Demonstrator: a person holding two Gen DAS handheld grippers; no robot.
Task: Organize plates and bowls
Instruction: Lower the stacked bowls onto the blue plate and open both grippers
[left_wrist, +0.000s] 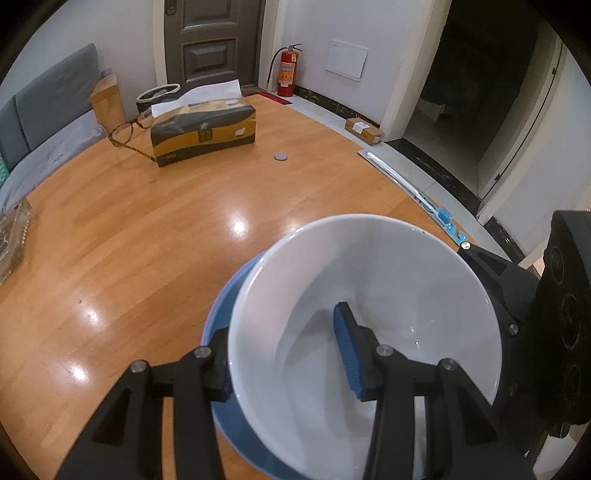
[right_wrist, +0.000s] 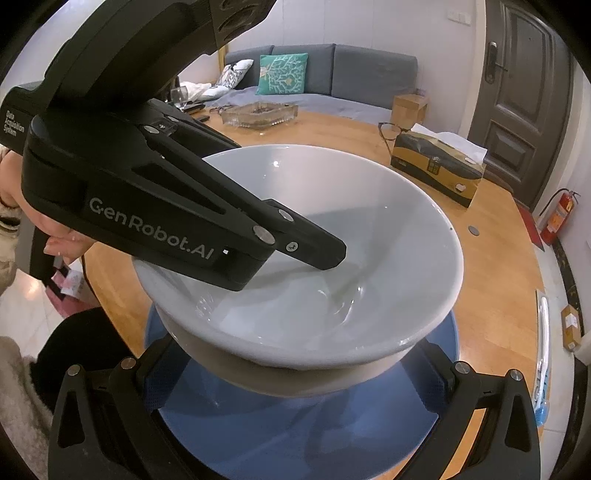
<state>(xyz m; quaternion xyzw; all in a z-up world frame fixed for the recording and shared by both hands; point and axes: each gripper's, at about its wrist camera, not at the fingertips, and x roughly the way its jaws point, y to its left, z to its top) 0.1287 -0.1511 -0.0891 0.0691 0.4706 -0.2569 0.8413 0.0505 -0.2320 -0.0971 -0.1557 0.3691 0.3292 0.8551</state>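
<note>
- The white bowl (right_wrist: 306, 258) sits over the blue plate (right_wrist: 295, 424), near the table (left_wrist: 147, 240) edge closest to the person.
- The left gripper (left_wrist: 288, 354) has one finger inside the bowl and one outside. Its jaws look pinched on the bowl's wall.
- The right gripper (right_wrist: 295, 387) waits low by the plate, jaws spread wide, holding nothing.
- I cannot tell if the bowl rests on the plate or hangs just above it.
- The step looks like stacking the bowl on the plate.
- Next, the bowl needs to sit flat in the plate's middle; then the left jaws can let go and lift out slowly.
</note>
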